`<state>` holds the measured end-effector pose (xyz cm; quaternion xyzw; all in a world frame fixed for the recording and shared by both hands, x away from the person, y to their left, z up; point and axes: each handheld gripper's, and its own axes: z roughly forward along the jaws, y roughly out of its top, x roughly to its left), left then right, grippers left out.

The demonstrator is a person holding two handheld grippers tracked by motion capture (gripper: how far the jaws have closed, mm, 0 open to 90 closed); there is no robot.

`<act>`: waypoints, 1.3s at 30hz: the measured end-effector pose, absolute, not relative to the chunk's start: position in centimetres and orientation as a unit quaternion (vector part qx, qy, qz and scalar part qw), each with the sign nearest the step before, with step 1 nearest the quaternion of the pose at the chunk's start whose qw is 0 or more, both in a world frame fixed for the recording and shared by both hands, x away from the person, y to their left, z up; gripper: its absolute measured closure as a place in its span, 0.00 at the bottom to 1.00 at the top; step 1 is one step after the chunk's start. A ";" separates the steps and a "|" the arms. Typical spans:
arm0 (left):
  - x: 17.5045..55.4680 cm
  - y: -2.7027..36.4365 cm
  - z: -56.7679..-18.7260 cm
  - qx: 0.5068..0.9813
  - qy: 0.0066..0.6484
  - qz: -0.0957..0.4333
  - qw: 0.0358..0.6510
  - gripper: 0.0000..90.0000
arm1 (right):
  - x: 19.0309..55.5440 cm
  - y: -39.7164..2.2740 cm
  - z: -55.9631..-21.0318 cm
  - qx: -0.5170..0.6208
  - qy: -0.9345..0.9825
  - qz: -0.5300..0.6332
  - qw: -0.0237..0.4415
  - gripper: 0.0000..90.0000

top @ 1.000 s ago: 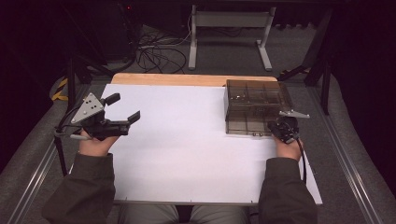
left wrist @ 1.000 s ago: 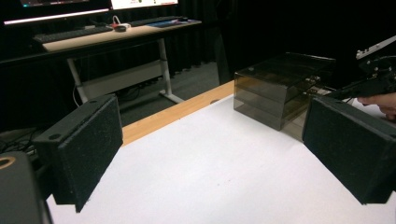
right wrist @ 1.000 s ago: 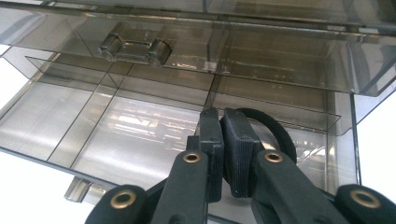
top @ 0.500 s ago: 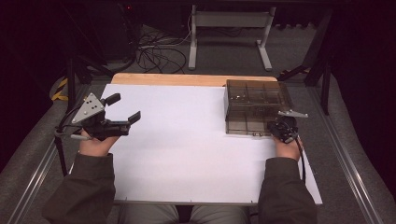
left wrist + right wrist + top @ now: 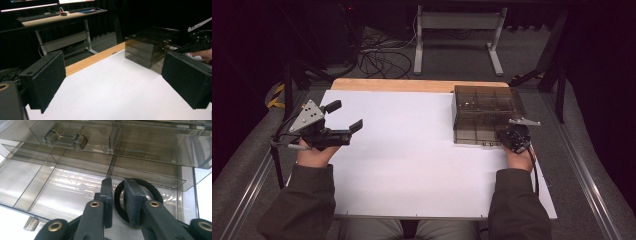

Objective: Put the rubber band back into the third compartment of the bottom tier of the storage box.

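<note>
White covering spans most of the table (image 5: pixel 412 165), with a strip of bare wood along the far edge and a dark room beyond, where the metal legs of another desk (image 5: pixel 457 35) and a tangle of cables (image 5: pixel 382 57) sit on the grey floor.

At the far right of the table stands a smoky see-through plastic box (image 5: pixel 484 115) split into compartments. The right gripper (image 5: pixel 512 137), held in the person's right hand (image 5: pixel 519 157), points into the near edge of this box. In the right gripper view its tip (image 5: pixel 117 202) is inside a front compartment, beneath the raised lid with its hinge clasp (image 5: pixel 65 138). A black rubber ring (image 5: pixel 152 191) lies flat on the compartment floor. One finger (image 5: pixel 132 202) stands inside the ring's hole, and the other finger (image 5: pixel 107 200) stands just outside the ring on the other side of its band, so the band runs through the narrow gap between them. The jaws have just been easing apart; a slim gap remains, and the pads do not appear to press the band, though contact at the very tip is hard to judge.

The left gripper (image 5: pixel 343 116) is held above the left part of the table in the left hand (image 5: pixel 314 155), well apart from the box. Its two padded fingers (image 5: pixel 45 77) are spread wide with nothing between them, and they look across the white surface toward the box (image 5: pixel 150 46) and the other gripper (image 5: pixel 200 40).
</note>
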<state>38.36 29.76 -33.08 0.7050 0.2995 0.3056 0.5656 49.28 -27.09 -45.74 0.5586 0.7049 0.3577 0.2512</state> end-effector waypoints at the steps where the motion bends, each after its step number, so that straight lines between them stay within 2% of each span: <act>1: 38.4 29.8 -33.1 0.705 0.299 0.306 0.565 0.07 | 49.3 -27.1 -45.7 0.559 0.704 0.359 0.250 0.85; 18: 38.4 29.7 -33.1 0.705 0.299 0.305 0.565 0.07 | 49.1 -27.4 -45.6 0.565 0.695 0.364 0.257 0.75; 30: 38.5 29.8 -33.2 0.705 0.302 0.305 0.565 0.07 | 49.0 -27.6 -45.3 0.573 0.683 0.367 0.265 0.62; 34: 38.5 29.8 -33.2 0.707 0.303 0.303 0.563 0.07 | 48.8 -27.7 -45.1 0.573 0.678 0.378 0.264 0.54; 39: 38.4 29.9 -33.2 0.704 0.302 0.306 0.565 0.07 | 48.8 -27.3 -45.1 0.566 0.685 0.377 0.263 0.53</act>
